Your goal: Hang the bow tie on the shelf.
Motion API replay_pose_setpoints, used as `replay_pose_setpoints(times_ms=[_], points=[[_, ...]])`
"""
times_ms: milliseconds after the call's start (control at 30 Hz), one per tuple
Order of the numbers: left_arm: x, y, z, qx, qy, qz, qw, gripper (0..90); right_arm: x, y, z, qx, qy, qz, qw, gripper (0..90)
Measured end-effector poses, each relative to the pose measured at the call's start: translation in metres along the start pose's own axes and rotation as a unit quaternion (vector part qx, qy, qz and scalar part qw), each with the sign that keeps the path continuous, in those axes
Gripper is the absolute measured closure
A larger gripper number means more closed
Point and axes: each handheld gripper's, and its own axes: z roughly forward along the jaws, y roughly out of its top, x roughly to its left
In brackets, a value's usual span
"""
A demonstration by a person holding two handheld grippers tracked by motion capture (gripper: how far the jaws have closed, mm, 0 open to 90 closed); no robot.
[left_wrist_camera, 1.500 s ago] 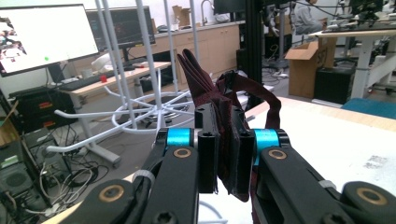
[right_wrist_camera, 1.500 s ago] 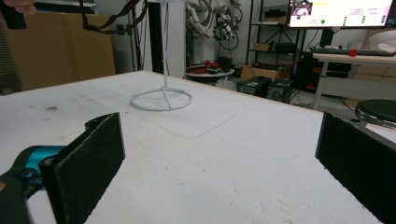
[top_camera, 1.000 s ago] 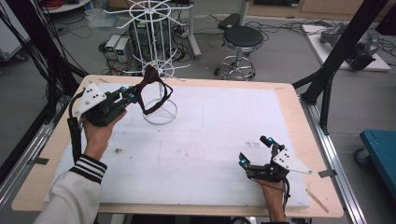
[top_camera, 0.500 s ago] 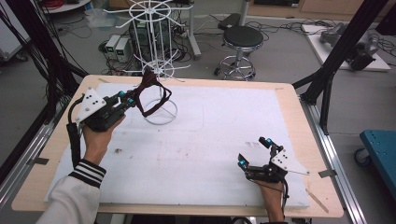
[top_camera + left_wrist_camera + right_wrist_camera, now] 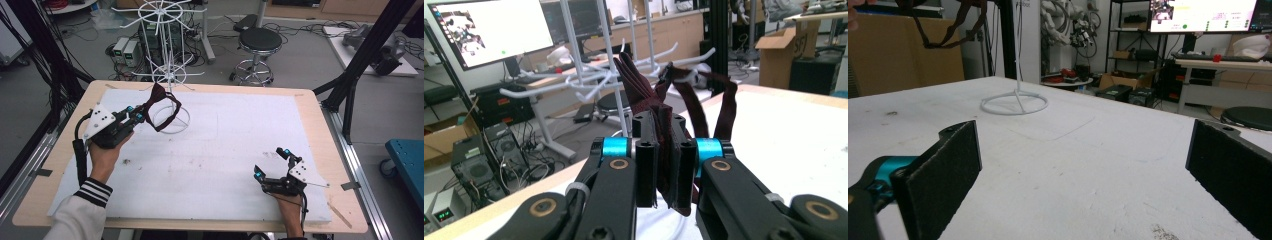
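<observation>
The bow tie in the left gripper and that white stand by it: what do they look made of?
Bow tie: dark maroon fabric, matte; it pleats into soft folds where the left gripper pinches it, and its strap hangs limp. Stand: thin white rods on a ring base, smooth and evenly coated, so probably painted metal wire, though plastic cannot be ruled out.

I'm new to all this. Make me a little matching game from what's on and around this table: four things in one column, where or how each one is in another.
1. bow tie
2. white wire rack
3. right tongs
4. round stool

a. open, low over the white mat
b. on the floor beyond the table
c. pinched in the left tongs
d. standing at the table's far edge

Pairs: 1-c, 2-d, 3-a, 4-b
</observation>
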Motion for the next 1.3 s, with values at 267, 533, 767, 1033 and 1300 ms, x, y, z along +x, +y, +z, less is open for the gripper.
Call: replay_pose_setpoints(times_ms=[267, 533, 767, 1033, 1300], points=[[0.000, -0.007, 0.008, 0.033, 0.000, -0.004, 0.9994, 84.3, 0.000, -0.002, -0.001, -0.007, -0.001, 0.004, 1.0000, 0.6], [0.003, -0.015, 0.018, 0.062, 0.002, -0.010, 0.9980, 84.3, 0.000, -0.004, -0.001, -0.006, -0.001, 0.004, 1.0000, 0.6], [0.006, -0.020, 0.023, 0.074, 0.002, -0.015, 0.9971, 84.2, 0.000, -0.004, -0.001, -0.010, -0.001, 0.007, 0.9999, 0.6], [0.012, -0.022, 0.022, 0.059, -0.027, -0.044, 0.9969, 59.1, 0.000, -0.005, -0.002, -0.014, -0.001, 0.003, 0.9999, 0.6], [0.013, -0.023, 0.021, 0.027, -0.122, -0.042, 0.9912, 1.7, 0.000, -0.005, -0.002, -0.016, -0.002, 0.004, 0.9999, 0.6]])
